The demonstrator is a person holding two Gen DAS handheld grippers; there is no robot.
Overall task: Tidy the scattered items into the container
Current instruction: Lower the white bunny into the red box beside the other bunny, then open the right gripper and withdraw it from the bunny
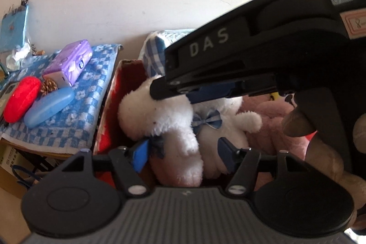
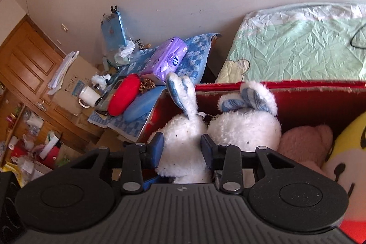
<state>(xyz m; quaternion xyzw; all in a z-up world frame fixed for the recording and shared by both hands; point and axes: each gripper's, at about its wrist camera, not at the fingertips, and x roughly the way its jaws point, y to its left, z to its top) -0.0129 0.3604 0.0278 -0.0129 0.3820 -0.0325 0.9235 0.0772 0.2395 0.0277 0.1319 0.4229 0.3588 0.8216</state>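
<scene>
While your right tool point(image 2: 182, 148) squeezed a white bunny point(image 2: 183, 145) inside the red box point(image 2: 320, 93), your left tool point(image 1: 183, 152) stood apart.

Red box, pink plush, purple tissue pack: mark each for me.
red box point(image 2: 320, 102): right wrist view, inner back wall.
pink plush point(image 2: 306, 143): right wrist view, its body beside the white rabbits.
purple tissue pack point(image 1: 71, 63): left wrist view, top face, on the blue checked cloth.

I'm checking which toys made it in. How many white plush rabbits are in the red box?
2. One white rabbit sits between the right tongs; the other white rabbit lies beside it, next to the pink plush. More may be hidden underneath.
</scene>
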